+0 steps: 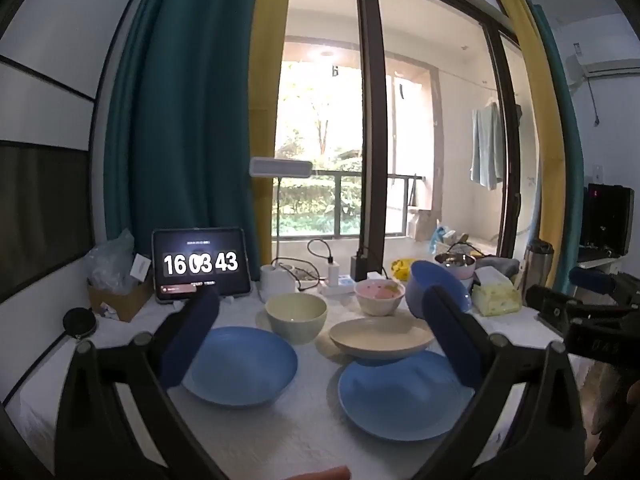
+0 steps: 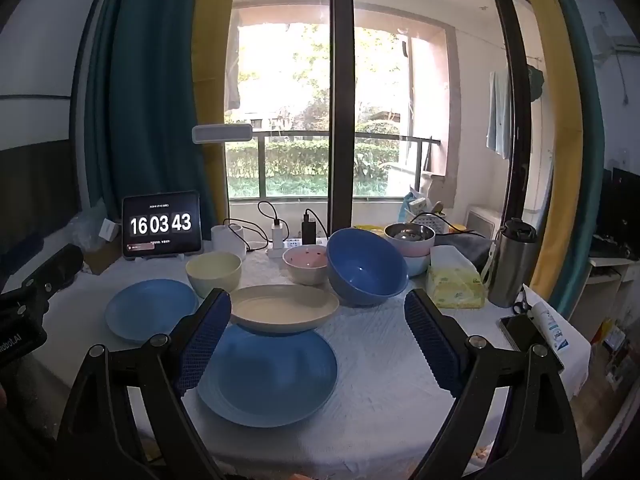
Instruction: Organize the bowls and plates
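A cream plate (image 2: 280,308) sits at the middle of the right wrist view, its near edge resting on the far rim of a blue plate (image 2: 268,376) that fills the lower centre. A second blue plate (image 2: 150,308) lies flat at centre left, apart from both. Behind them, from left to right, stand a pale green bowl (image 2: 214,272), a pink bowl (image 2: 306,266) and a large blue bowl (image 2: 366,268), which is tilted with its opening toward the camera. At the right of that one is a stack of bowls (image 2: 412,240) topped by a metal one; how many are in it is hard to tell.

All rest on a table (image 2: 372,360) under a white cloth.

The right gripper (image 2: 318,336) hovers above the near plates with fingers wide apart and nothing between the pads. The left gripper (image 1: 320,336), seen in the left wrist view, is likewise spread wide and empty.

Farther out, a tablet (image 2: 160,224) showing a clock stands at the left, a tissue pack (image 2: 454,280) and a steel flask (image 2: 512,264) at the right.
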### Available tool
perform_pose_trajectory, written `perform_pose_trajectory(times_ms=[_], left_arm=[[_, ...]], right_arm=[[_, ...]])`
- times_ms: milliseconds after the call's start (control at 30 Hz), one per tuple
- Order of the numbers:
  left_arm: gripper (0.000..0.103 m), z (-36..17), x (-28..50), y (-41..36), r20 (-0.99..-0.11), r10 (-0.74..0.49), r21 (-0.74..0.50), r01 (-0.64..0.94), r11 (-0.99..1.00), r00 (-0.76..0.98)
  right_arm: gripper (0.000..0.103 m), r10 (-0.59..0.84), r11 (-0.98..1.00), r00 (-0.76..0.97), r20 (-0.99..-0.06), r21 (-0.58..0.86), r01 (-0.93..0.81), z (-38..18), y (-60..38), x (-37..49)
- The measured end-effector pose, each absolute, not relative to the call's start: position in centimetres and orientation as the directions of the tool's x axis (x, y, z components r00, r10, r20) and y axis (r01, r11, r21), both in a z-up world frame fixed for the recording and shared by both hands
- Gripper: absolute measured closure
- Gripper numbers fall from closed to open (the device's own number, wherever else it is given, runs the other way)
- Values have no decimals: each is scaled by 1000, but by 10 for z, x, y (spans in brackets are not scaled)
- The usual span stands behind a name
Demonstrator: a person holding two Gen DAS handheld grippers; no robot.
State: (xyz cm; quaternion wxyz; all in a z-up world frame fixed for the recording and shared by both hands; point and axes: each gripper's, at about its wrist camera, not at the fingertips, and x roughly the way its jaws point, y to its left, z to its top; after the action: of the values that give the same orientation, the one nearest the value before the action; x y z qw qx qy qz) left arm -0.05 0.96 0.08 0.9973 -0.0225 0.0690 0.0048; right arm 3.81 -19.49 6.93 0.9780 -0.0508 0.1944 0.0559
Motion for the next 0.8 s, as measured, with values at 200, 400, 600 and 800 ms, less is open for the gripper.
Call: perform_pose_trajectory(times_ms=[200,400,600,800], left_arm=[[1,0,0,9,-140,9,-44,-16,999,990],[1,0,1,9,-141,14,-44,-20,999,990],[1,-2,1,9,-142,15,-45,-21,999,990],[1,-2,1,9,-147,14,-48,-21,999,989]], right_arm=[[11,87,989,917,-389,-74,-126,70,-196,38],[11,85,990,917,-389,-72,-122,70,-196,37],[11,83,990,916,-393,-70,-120,71,-195,38],[11,83,990,916,-393,-70,-120,71,-195,38]])
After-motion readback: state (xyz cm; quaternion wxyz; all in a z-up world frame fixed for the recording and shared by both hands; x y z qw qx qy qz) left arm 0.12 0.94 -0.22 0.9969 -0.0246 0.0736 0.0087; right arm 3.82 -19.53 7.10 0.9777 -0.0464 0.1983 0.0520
